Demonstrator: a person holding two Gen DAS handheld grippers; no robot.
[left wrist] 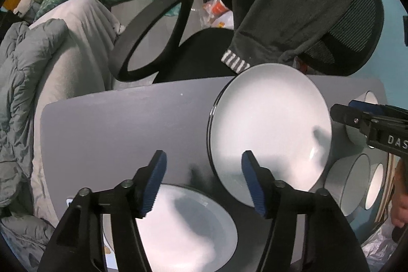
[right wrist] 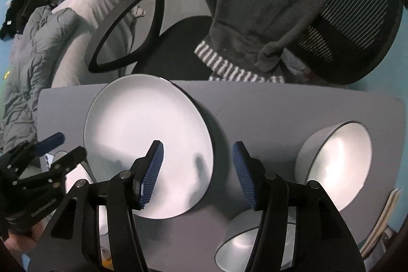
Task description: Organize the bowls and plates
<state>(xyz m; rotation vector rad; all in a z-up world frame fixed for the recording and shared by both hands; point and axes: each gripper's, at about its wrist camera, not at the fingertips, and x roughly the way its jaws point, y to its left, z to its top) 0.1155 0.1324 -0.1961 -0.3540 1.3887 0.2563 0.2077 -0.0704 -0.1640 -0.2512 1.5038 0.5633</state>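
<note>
So both of my grippers are hanging over the grey counter right now and neither has anything in it. The left gripper has its fingers spread wide, nothing between the blue pads, and it sits right above the near plate, which lies flat at the front edge of the counter. Over on the right wrist view, the right gripper is just as wide open and empty; its left finger hangs over the big plate, and the right one over bare counter.

That big plate is the main thing in both views, sitting in the middle of the counter. From the left camera I can see a dark rim stacked under its left edge, so it looks like it rests on another plate, though I can't make out how many.

To the right of it there are bowls: a near bowl right under the right gripper and a far bowl further back on the right, both white inside. They look tipped in the fisheye, can't really tell.

Behind the counter there's a black office chair with a grey sweater draped over its back, and off to the left a bed with a puffy grey duvet.
</note>
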